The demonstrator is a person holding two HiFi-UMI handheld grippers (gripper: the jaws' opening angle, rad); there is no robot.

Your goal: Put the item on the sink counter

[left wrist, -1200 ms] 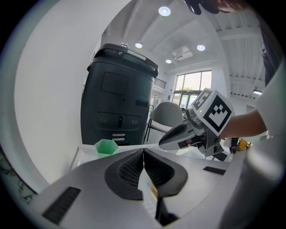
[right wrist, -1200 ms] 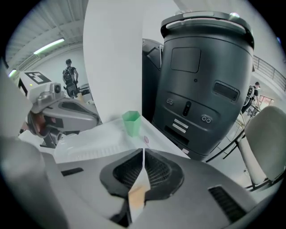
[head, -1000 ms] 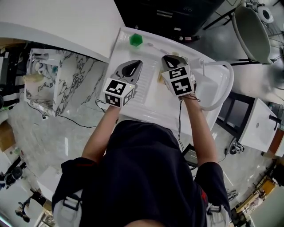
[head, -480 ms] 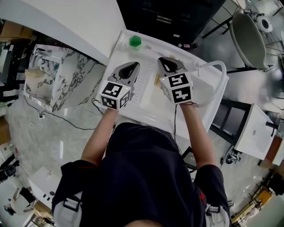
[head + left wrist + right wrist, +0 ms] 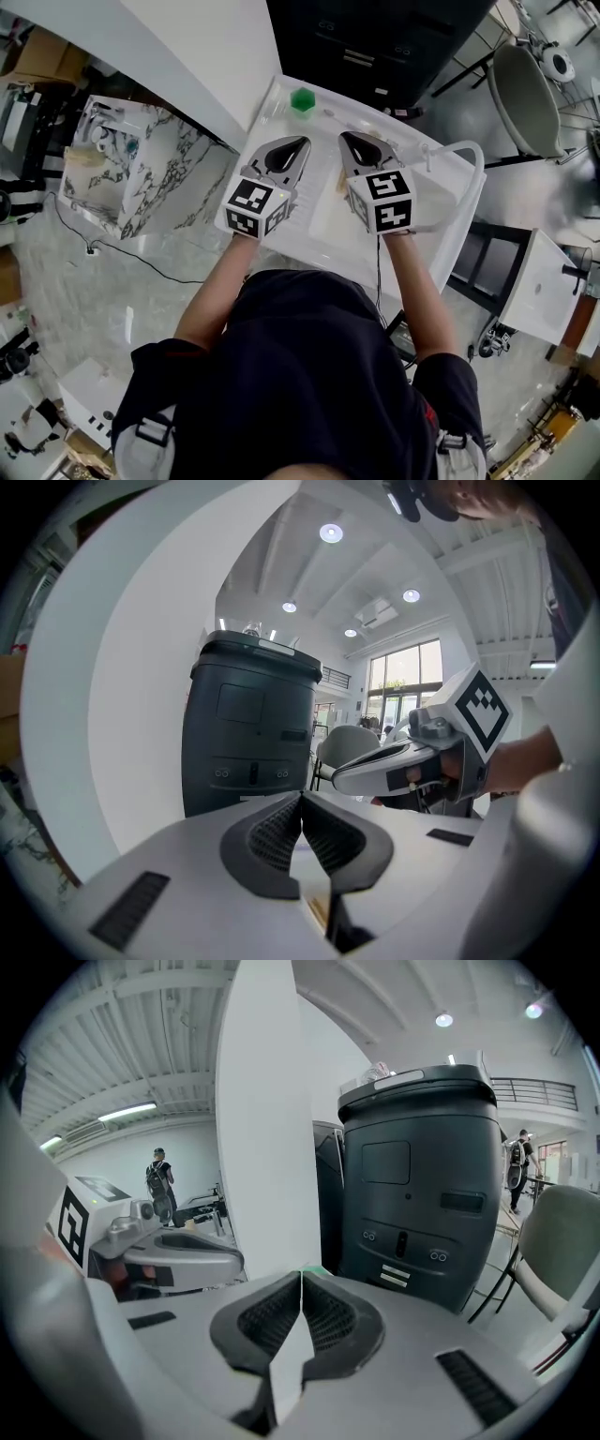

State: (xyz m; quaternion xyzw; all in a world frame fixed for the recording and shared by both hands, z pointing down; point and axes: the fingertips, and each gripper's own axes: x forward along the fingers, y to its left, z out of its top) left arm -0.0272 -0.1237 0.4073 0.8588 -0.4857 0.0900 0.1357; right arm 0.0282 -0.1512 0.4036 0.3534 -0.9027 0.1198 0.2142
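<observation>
Two grippers hang side by side over the white surface (image 5: 319, 230). Left gripper (image 5: 294, 148) jaws pressed together, empty; right gripper (image 5: 351, 142) the same. Past both tips, green item (image 5: 302, 100) sits at the surface's far end, untouched. Dark bin (image 5: 375, 37) stands behind.

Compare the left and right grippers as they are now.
In the head view the left gripper slants toward the upper right and the right gripper toward the upper left, so their tips converge. The left gripper's tips lie nearer the green item than the right gripper's. Both are shut, empty and over the counter.
</observation>
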